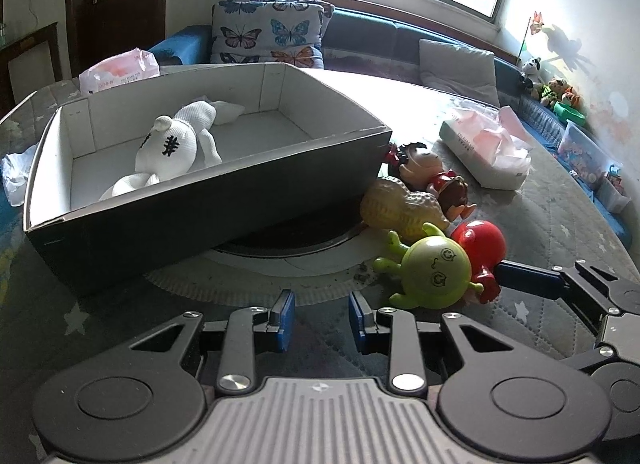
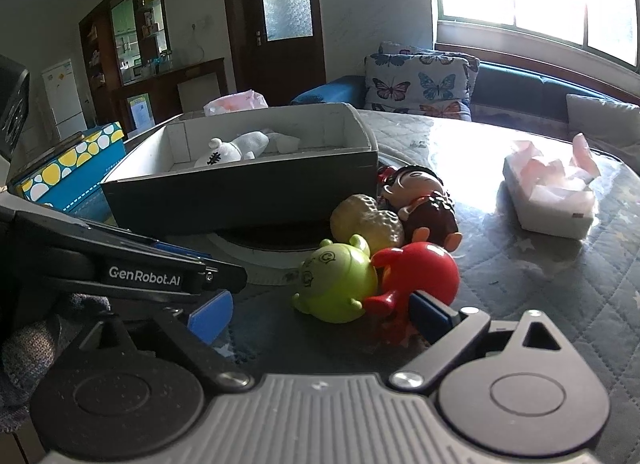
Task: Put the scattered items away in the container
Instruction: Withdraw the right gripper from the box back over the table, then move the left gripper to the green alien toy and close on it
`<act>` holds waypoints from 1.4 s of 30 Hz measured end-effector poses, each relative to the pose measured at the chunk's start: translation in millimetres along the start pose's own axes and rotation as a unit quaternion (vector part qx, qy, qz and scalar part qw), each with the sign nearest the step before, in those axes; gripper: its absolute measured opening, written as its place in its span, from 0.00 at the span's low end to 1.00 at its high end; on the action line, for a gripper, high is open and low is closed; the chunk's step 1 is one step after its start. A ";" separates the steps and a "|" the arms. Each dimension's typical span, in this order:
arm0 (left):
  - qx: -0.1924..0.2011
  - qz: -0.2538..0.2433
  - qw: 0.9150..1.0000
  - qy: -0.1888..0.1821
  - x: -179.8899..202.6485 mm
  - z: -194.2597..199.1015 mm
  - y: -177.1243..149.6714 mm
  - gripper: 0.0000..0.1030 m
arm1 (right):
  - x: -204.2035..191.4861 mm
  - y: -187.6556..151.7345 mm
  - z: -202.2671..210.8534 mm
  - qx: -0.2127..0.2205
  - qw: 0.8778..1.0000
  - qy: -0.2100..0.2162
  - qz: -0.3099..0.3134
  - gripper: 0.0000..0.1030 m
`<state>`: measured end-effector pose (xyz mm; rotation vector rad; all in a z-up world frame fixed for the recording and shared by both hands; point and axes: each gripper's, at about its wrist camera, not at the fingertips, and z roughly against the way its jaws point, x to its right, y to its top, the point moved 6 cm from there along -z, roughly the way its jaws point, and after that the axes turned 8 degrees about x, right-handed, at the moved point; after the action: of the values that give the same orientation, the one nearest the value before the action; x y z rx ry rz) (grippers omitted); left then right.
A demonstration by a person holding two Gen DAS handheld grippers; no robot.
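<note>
Right gripper (image 2: 320, 318) is sitting wide open low in the frame, pads straddling the green alien toy (image 2: 340, 284) and red toy (image 2: 420, 276), gripping nothing. Left gripper (image 1: 322, 322) is hanging partly open and empty, bottom center. White knit bear (image 1: 172, 143) is lying inside the cardboard box (image 1: 200, 203), center left.

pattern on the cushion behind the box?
Colourful butterflies on a pale ground, on the cushion; clearest in the left wrist view.
</note>
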<state>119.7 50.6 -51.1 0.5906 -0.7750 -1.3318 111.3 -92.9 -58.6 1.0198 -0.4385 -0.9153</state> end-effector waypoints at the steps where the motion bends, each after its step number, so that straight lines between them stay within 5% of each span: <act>1: 0.000 -0.001 1.000 0.001 0.2 -0.4 0.2 0.31 | 0.0 0.1 -0.7 0.000 1.000 0.000 0.001 0.93; 28: 0.018 0.009 1.000 -0.009 -5.2 6.2 18.0 0.31 | -15.2 3.5 -9.7 -0.001 0.999 0.012 0.031 0.85; 38: 0.020 0.013 0.998 -0.051 6.4 16.4 26.8 0.31 | -41.9 -3.5 -7.2 -0.005 0.995 0.069 0.069 0.81; 42: 0.019 0.006 0.998 -0.061 12.3 17.6 29.3 0.31 | -42.7 -2.1 -7.4 -0.004 0.996 0.057 0.068 0.79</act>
<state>124.9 44.0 -15.8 0.5373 -0.9045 -1.3547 91.3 -54.4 -60.1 1.0165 -0.4034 -0.7337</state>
